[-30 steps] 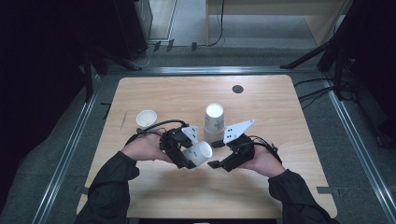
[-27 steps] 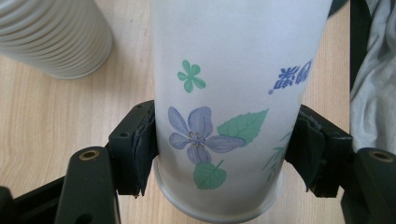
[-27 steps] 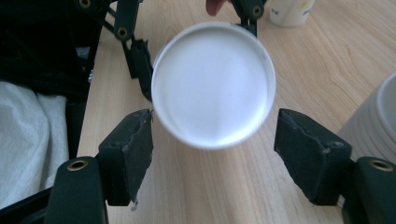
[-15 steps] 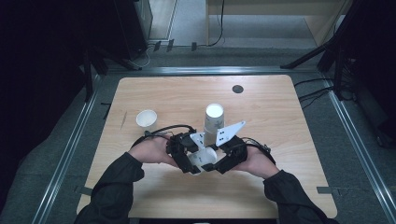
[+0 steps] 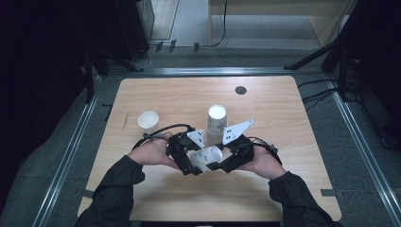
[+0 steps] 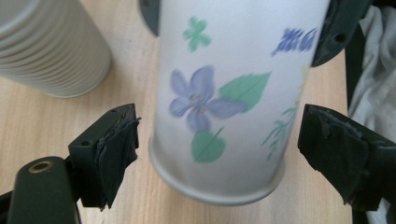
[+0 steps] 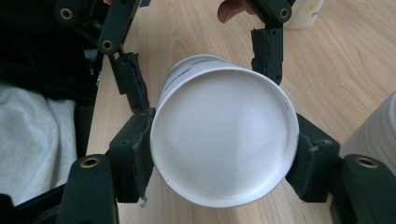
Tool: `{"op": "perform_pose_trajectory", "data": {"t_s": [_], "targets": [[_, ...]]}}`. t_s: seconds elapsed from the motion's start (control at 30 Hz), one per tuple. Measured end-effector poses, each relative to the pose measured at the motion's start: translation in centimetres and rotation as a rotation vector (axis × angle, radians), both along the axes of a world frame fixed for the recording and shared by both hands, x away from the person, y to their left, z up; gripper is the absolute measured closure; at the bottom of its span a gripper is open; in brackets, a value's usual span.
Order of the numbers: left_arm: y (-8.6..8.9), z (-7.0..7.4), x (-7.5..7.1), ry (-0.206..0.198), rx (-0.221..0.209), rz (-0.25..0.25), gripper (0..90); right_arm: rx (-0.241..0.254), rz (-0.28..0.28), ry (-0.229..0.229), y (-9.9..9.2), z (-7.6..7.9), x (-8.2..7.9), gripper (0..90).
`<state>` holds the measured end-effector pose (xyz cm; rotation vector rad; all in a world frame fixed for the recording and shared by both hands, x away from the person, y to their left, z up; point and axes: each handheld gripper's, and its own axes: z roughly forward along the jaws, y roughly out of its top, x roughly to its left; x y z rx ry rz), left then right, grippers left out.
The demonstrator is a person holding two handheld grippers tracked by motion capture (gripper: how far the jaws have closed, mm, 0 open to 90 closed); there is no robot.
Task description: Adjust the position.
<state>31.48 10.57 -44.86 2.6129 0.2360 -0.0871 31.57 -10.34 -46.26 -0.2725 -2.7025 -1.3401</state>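
On the table [image 5: 283, 109]: one flowered cup [image 5: 208, 158], one cup stack [image 5: 216, 120], one small cup [image 5: 148, 120].

The matt paper cup [image 6: 224, 93] (printed with flowers) lies over the smooth, wood-grained table [image 5: 283, 109].

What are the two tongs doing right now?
Left tongs: just opened, jaws clear of the flowered paper cup.
Right tongs: closed on that cup.

High view looks down from above table [image 5: 142, 94]; both gripper views close, apparently facing; share flowered cup [image 5: 208, 157].
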Motion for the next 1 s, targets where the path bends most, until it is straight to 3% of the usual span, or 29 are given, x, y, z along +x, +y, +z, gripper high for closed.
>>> {"op": "perform_pose_trajectory", "data": {"t_s": [0.37,0.47,0.73,0.83,1.0], "targets": [[1.8,-0.1,0.4,0.03,-0.107,0.069,9.7,0.024,-0.018,0.007,-0.8,0.5,0.2,34.3],[2.1,-0.1,0.4,0.041,-0.124,0.067,8.8,0.035,-0.021,0.007,-0.9,0.7,0.2,34.3],[1.9,-0.4,-0.2,0.009,-0.175,0.065,8.7,0.067,-0.019,0.016,-1.0,1.2,0.4,34.3],[1.9,-0.6,-0.1,0.037,-0.223,0.063,8.8,0.081,-0.012,0.02,-1.0,1.3,0.5,34.3],[1.7,-1.0,-0.2,0.036,-0.238,0.067,9.1,0.091,-0.004,0.028,-0.8,1.5,0.4,34.3]]}}
